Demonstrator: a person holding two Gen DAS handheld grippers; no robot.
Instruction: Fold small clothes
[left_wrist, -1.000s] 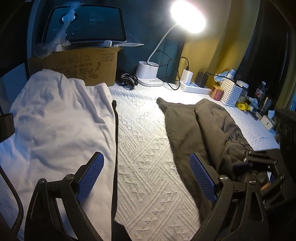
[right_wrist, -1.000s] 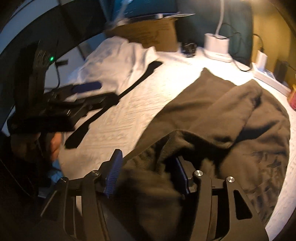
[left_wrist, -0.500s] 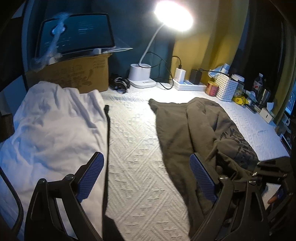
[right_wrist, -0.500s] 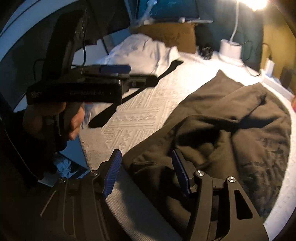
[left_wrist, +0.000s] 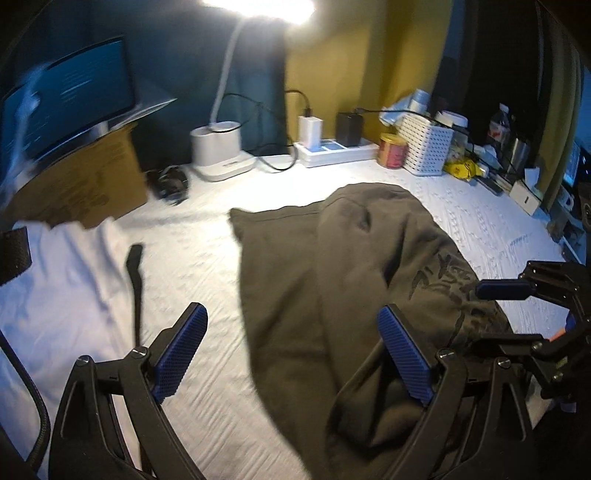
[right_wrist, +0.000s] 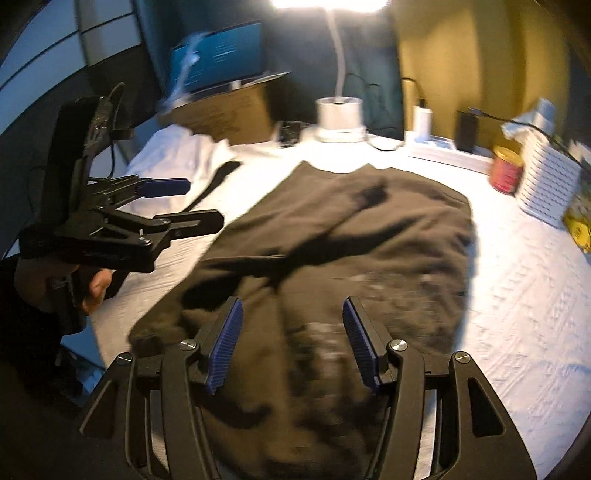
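A dark olive garment (left_wrist: 332, 258) with a dark print lies rumpled on the white quilted cover (left_wrist: 207, 280). It fills the middle of the right wrist view (right_wrist: 369, 236). My left gripper (left_wrist: 291, 354) is open over its near left edge, with nothing between the blue pads. In the right wrist view the left gripper (right_wrist: 195, 203) hovers at the left, held by a hand (right_wrist: 92, 288). My right gripper (right_wrist: 293, 343) is open just above the garment's near part and presses on no cloth. It also shows at the right edge of the left wrist view (left_wrist: 509, 314). A white garment (left_wrist: 55, 295) lies at the left.
Along the back stand a cardboard box (left_wrist: 81, 184) under a monitor (left_wrist: 70, 96), a white lamp base (left_wrist: 218, 147), a power strip (left_wrist: 332, 149), a red tin (left_wrist: 393, 149) and a white basket (left_wrist: 424, 147). A black strap (left_wrist: 135, 273) lies beside the white garment.
Both grippers have swung to the right over the table, and both views are blurred. The olive garment now sits in the middle of each view. A second ago cloth was bunched between the right pads.
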